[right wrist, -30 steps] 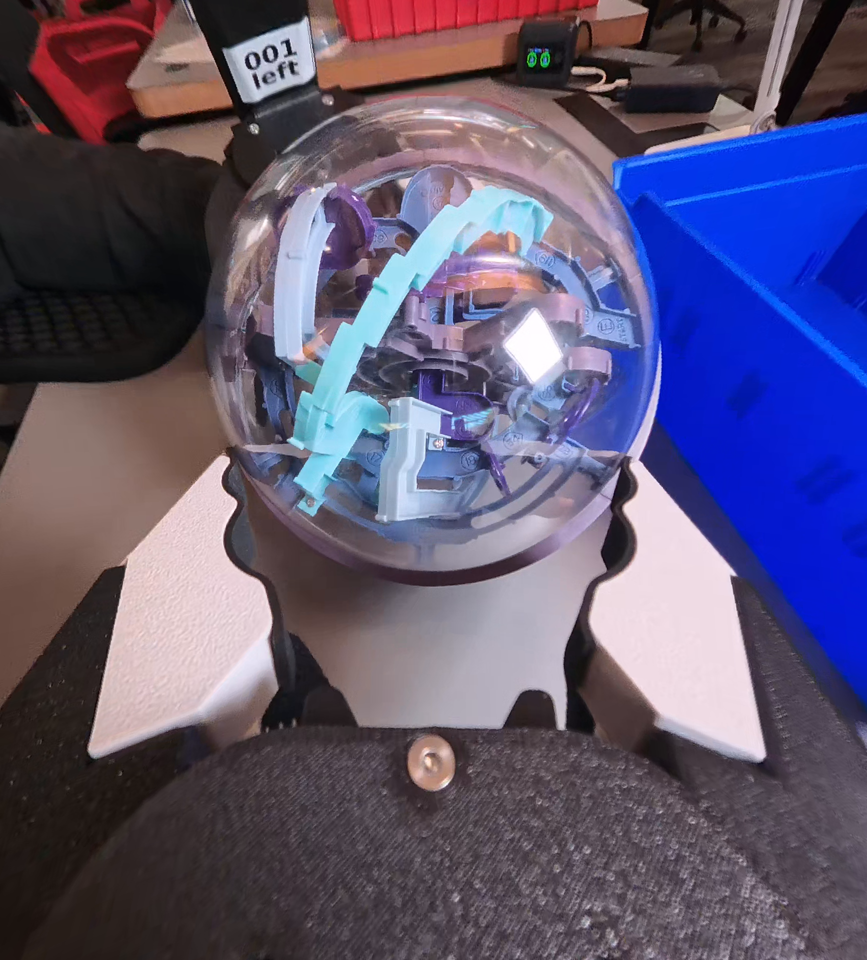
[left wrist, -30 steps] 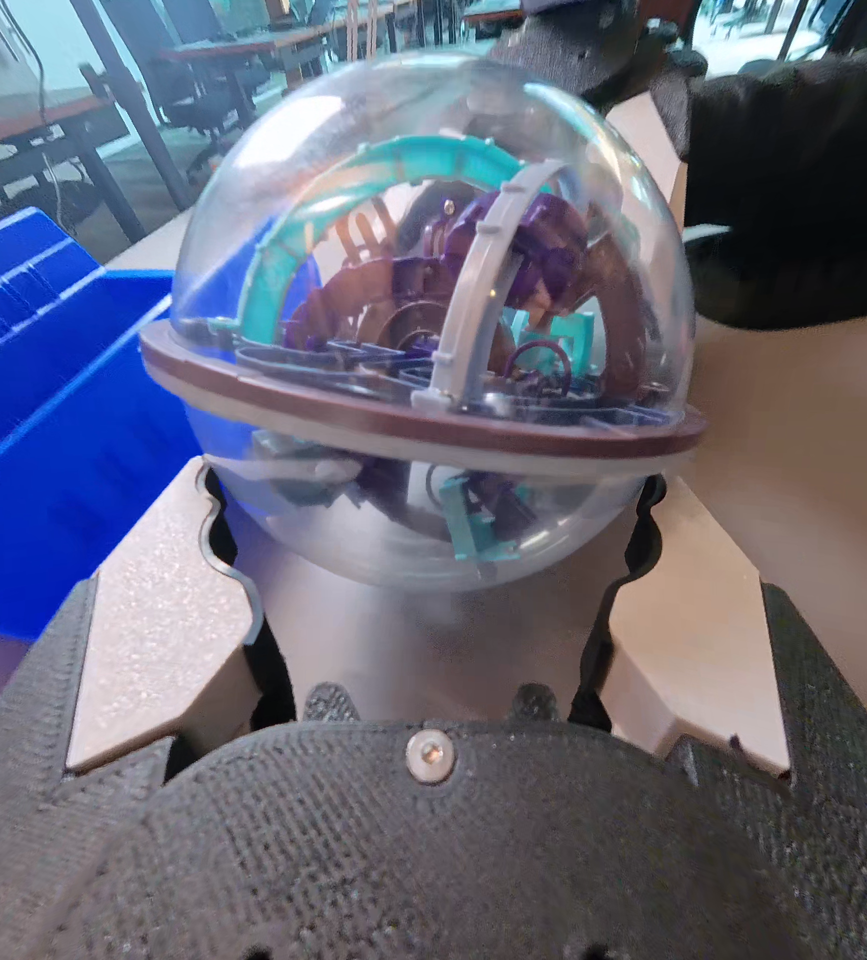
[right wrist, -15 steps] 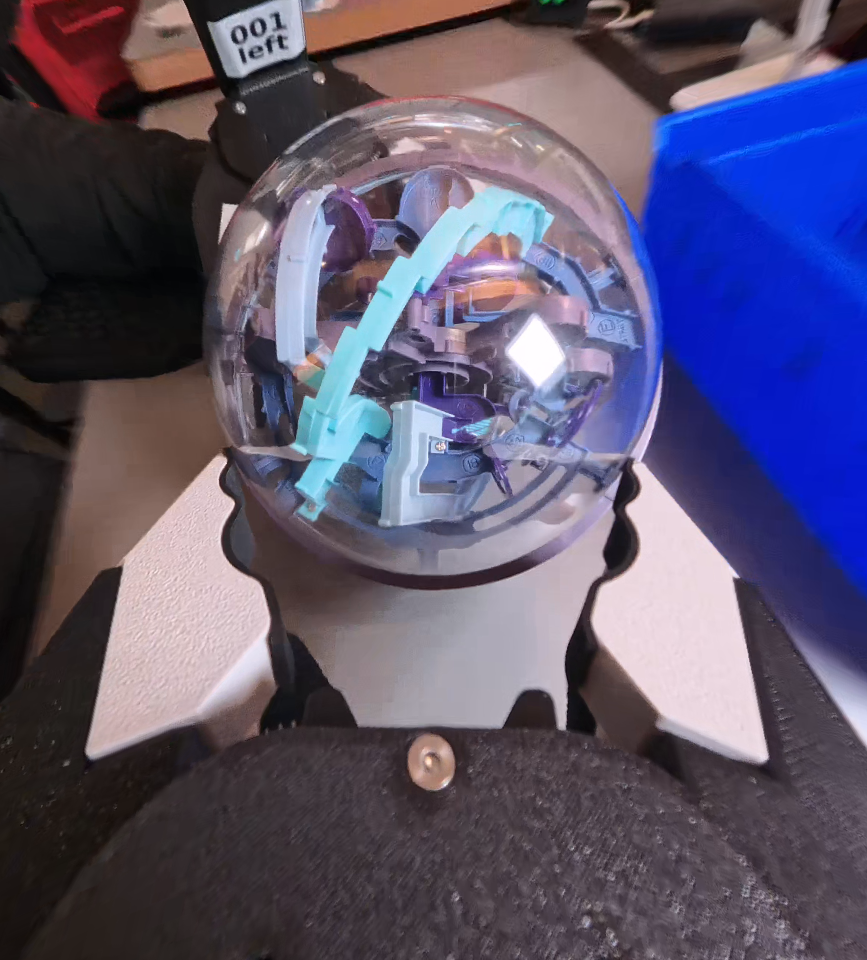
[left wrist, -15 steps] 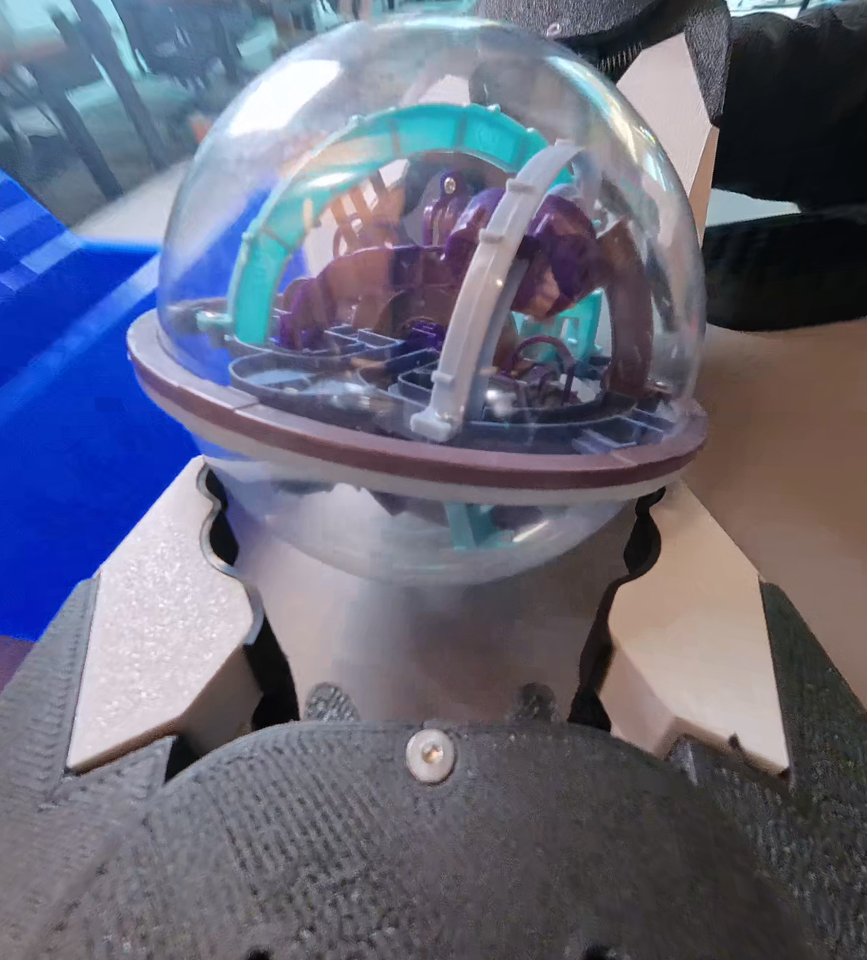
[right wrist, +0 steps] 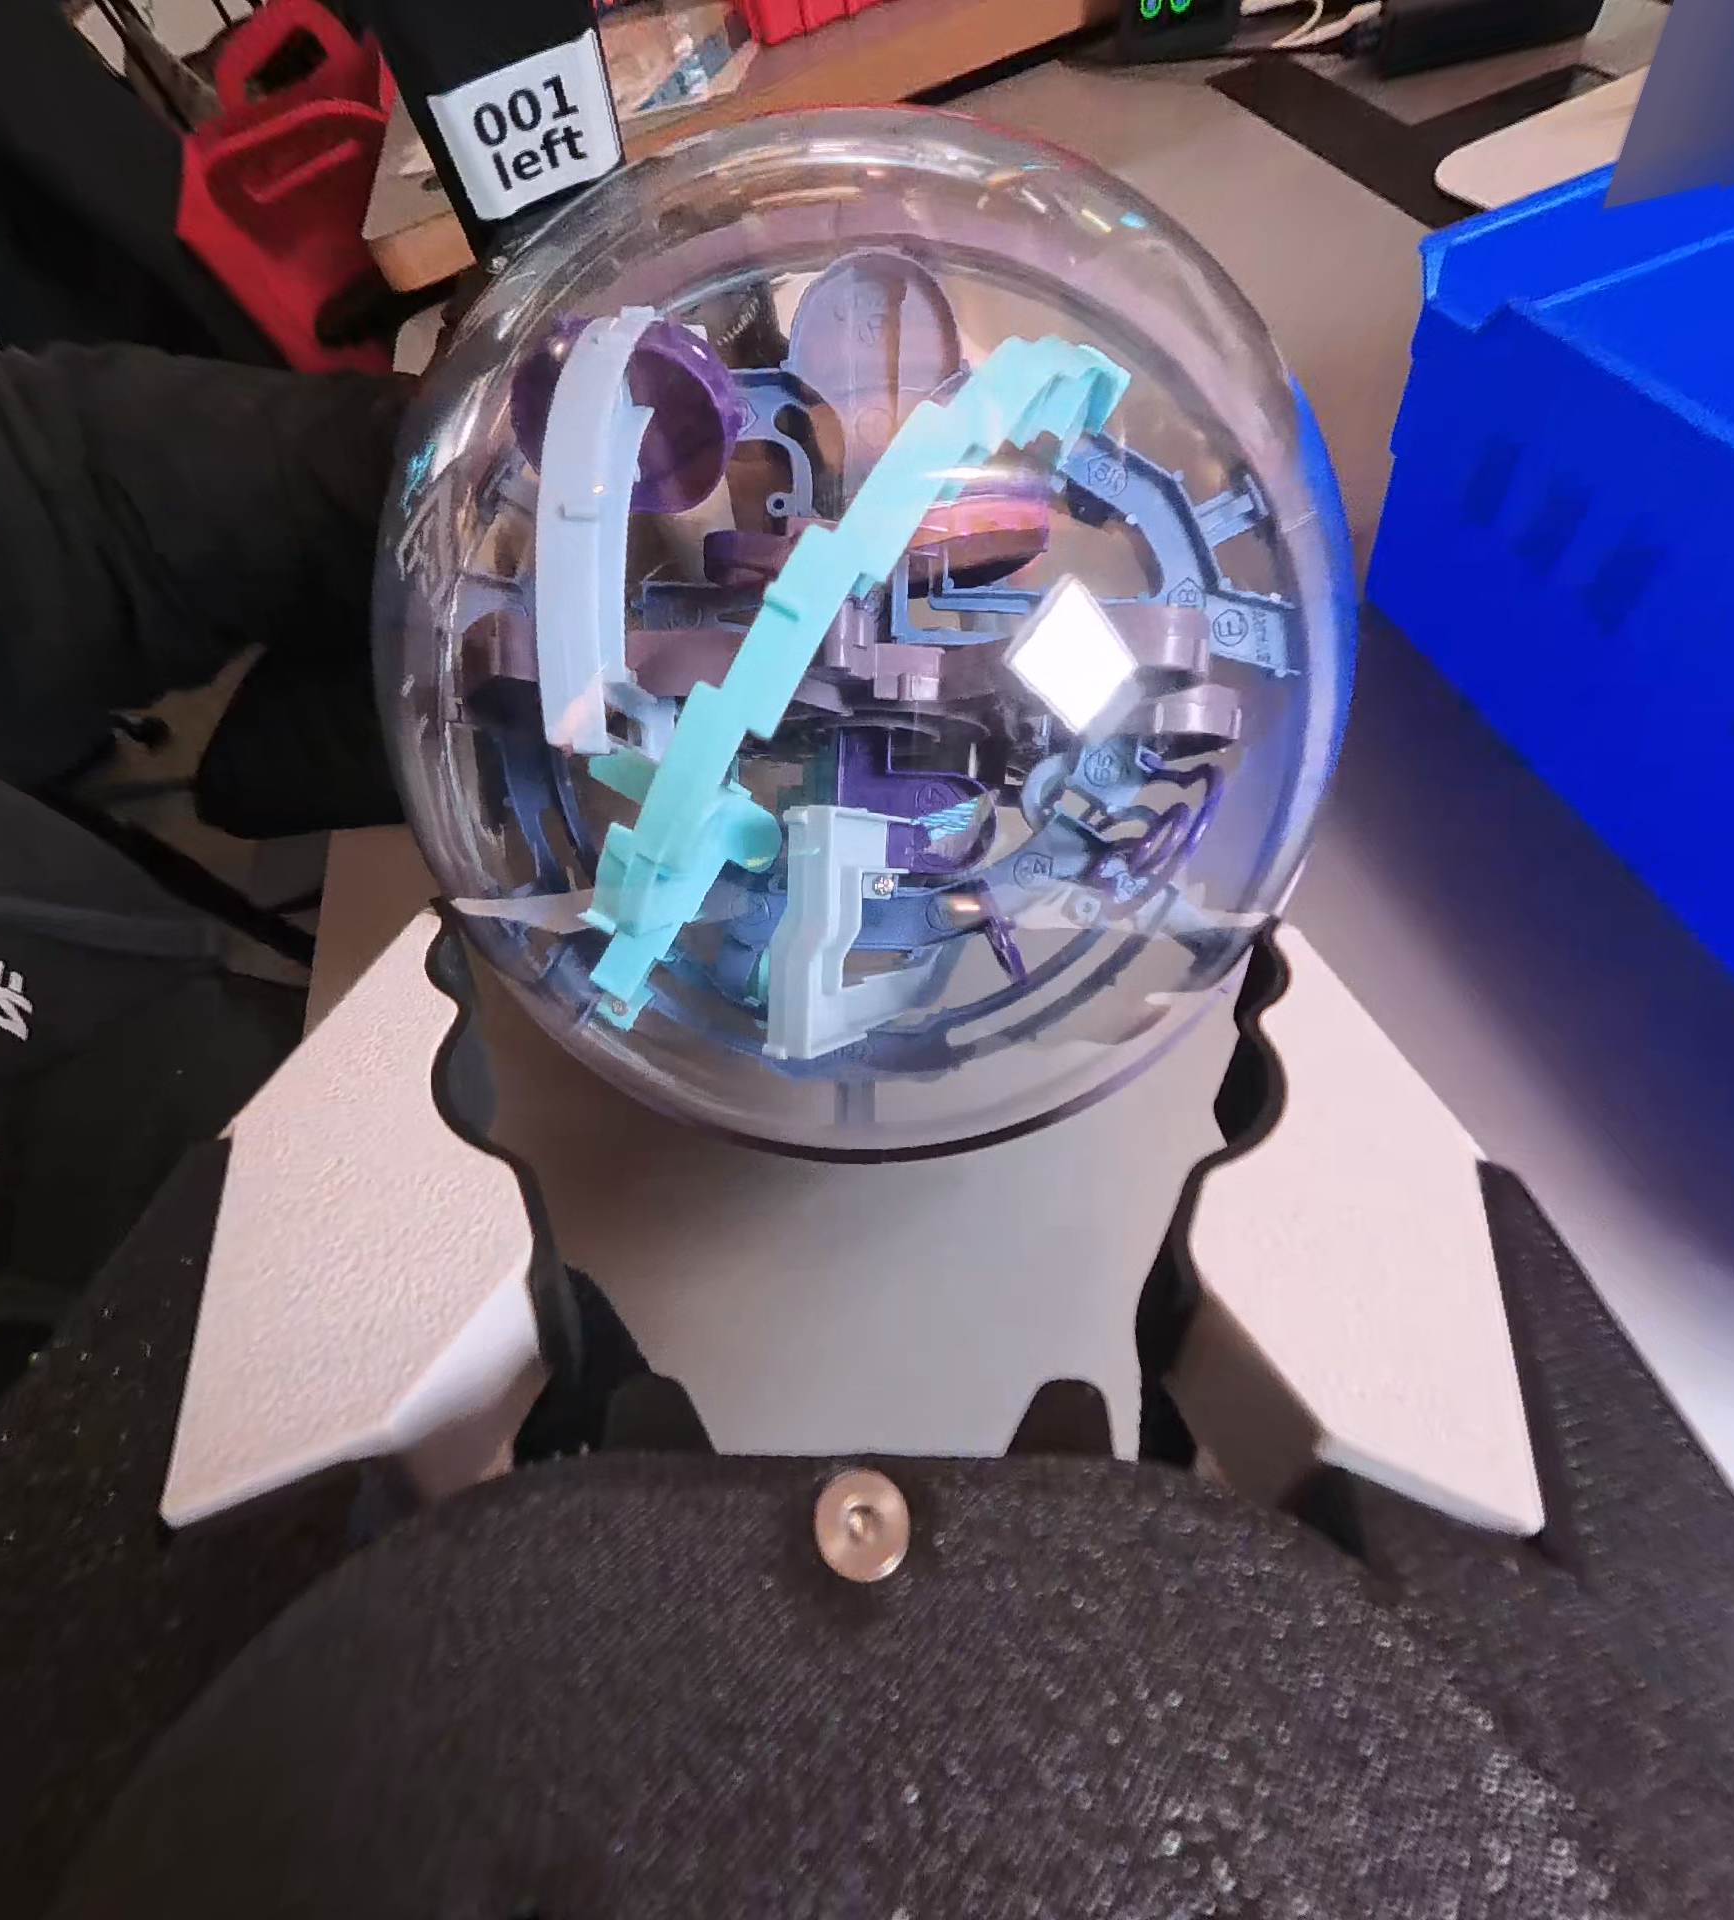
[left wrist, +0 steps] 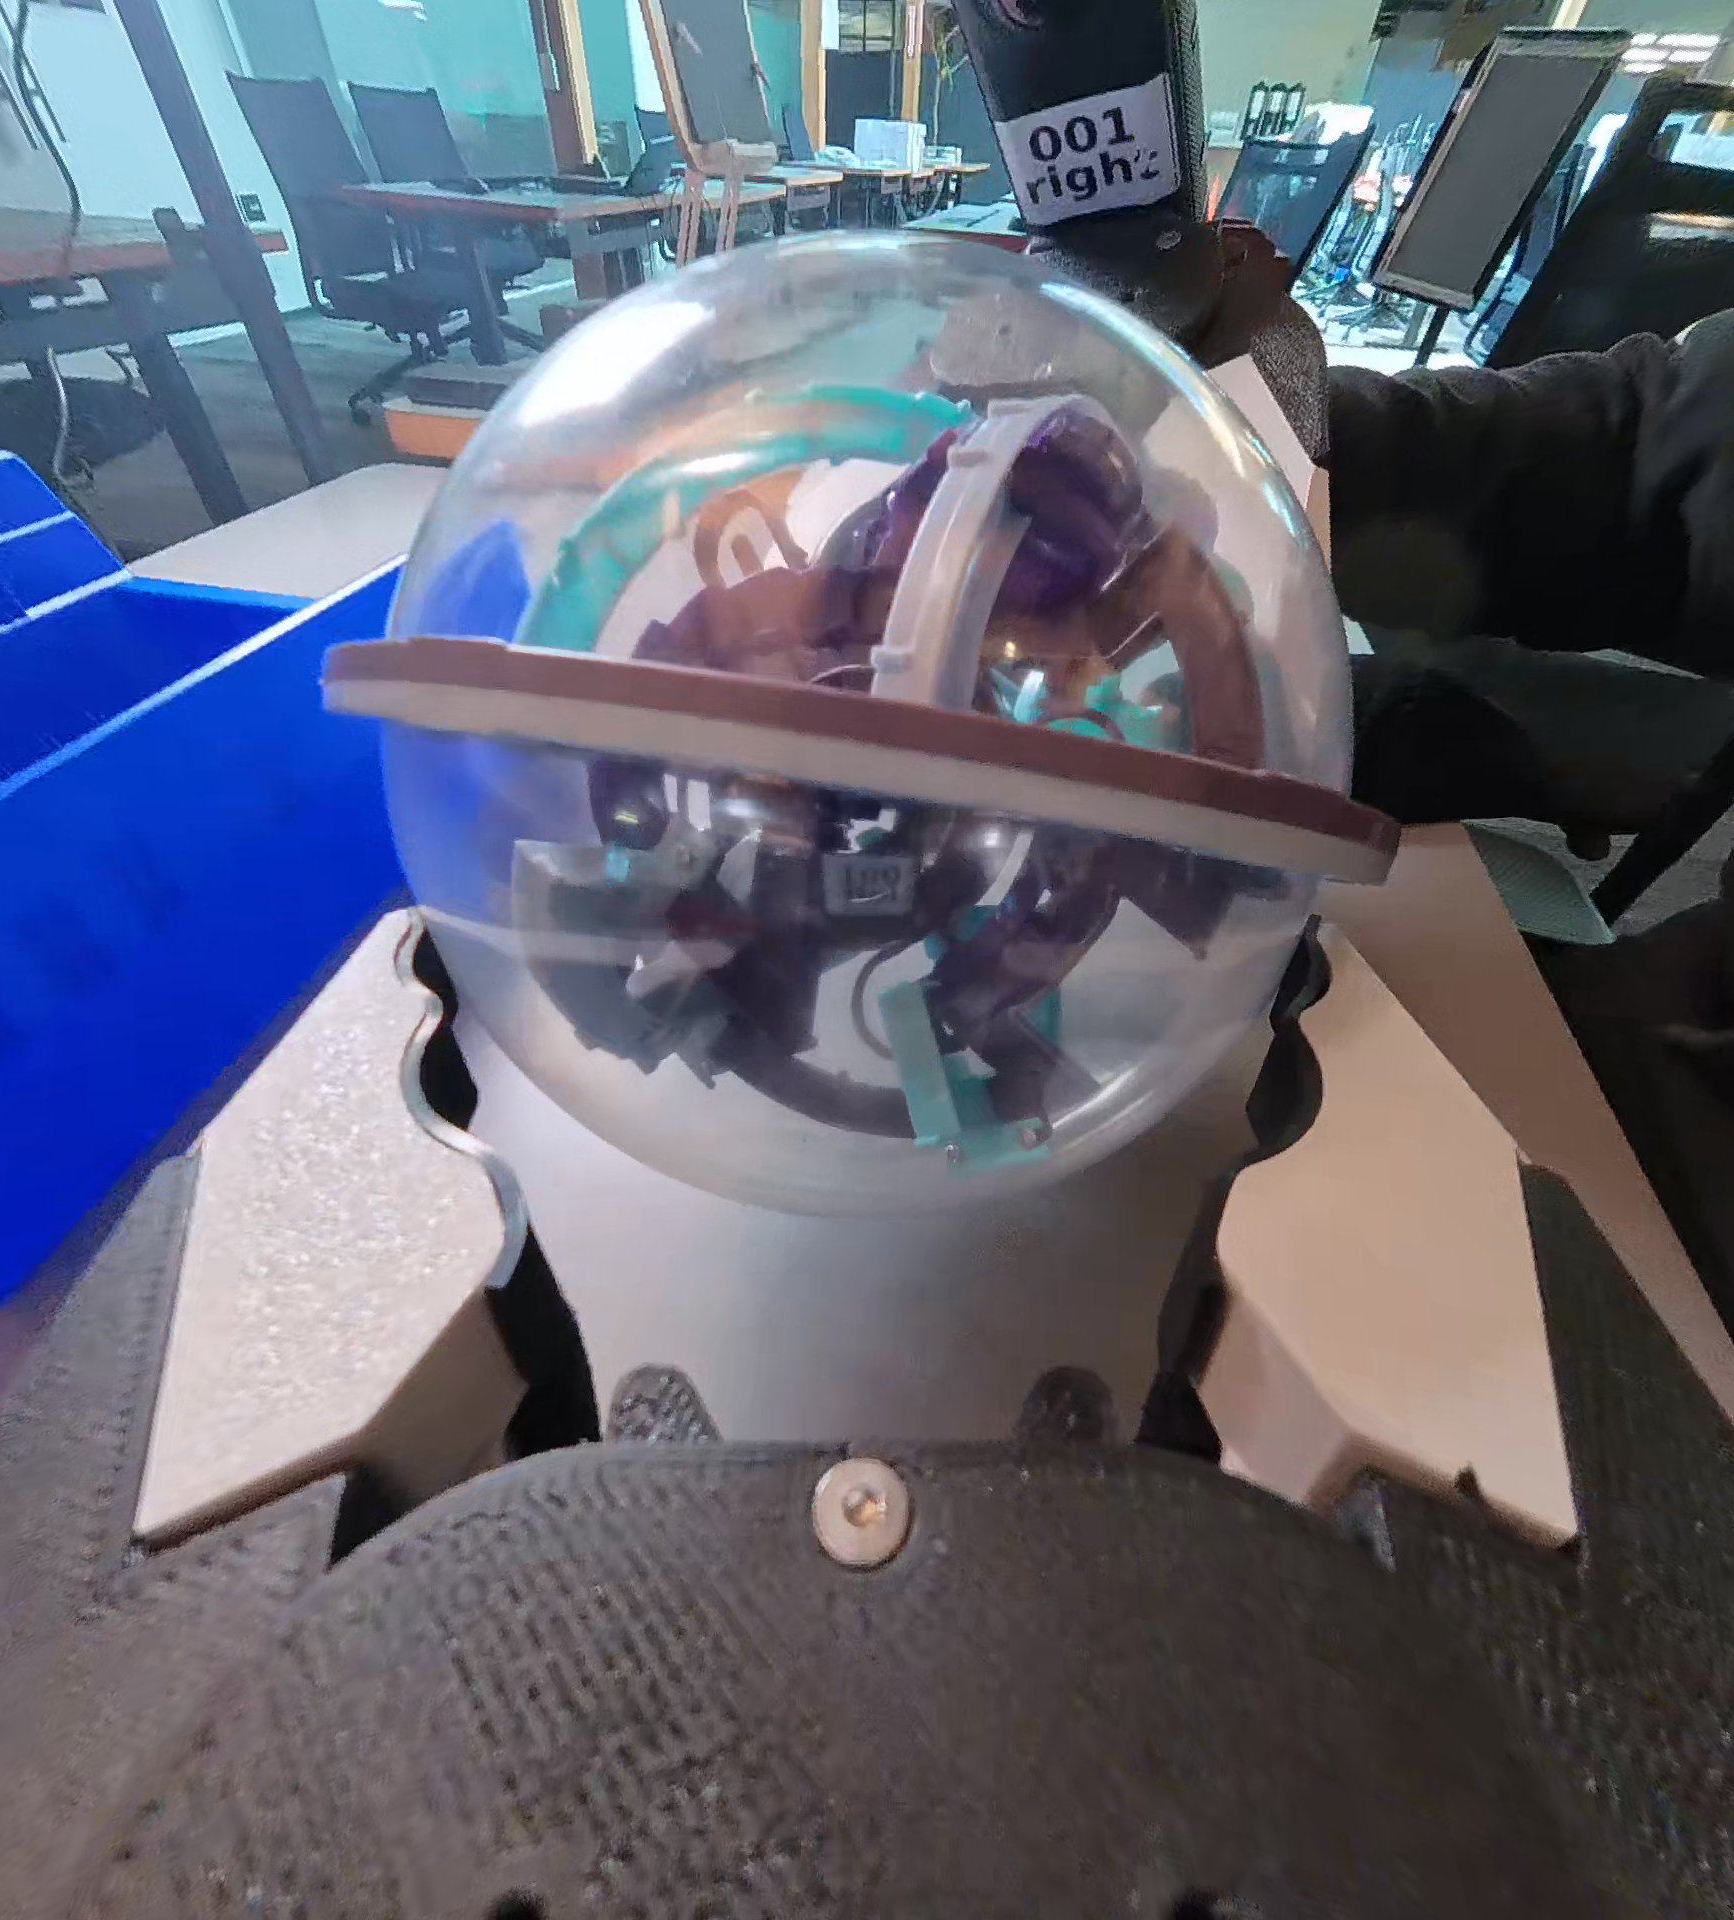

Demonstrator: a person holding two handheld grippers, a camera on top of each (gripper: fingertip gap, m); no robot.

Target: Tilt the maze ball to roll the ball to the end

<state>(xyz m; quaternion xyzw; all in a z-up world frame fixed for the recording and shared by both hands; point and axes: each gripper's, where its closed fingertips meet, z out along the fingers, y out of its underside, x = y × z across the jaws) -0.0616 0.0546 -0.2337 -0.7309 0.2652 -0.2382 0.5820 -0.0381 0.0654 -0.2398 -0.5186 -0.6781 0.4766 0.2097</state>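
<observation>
The maze ball (left wrist: 863, 727) is a clear plastic sphere with teal, grey, purple and brown tracks inside and a brown rim around its middle. It is held above the table between both grippers. My left gripper (left wrist: 858, 966) is shut on its lower half. My right gripper (right wrist: 847, 935) is shut on it from the opposite side, where the maze ball (right wrist: 858, 634) fills the view. The right gripper's body (left wrist: 1102, 177) shows behind the ball in the left wrist view. The left gripper's body (right wrist: 520, 135) shows behind it in the right wrist view. I cannot make out the small ball inside.
A blue plastic bin (left wrist: 104, 831) stands close to the ball, on the left in the left wrist view and on the right in the right wrist view (right wrist: 1611, 582). The pale table (right wrist: 1258, 187) lies below. Black sleeves (left wrist: 1590, 499) reach in. Desks and chairs stand behind.
The maze ball has tipped back in the left wrist view: its rim now shows edge-on and its underside faces the camera. Both grippers have swung with it, and the background has shifted.
</observation>
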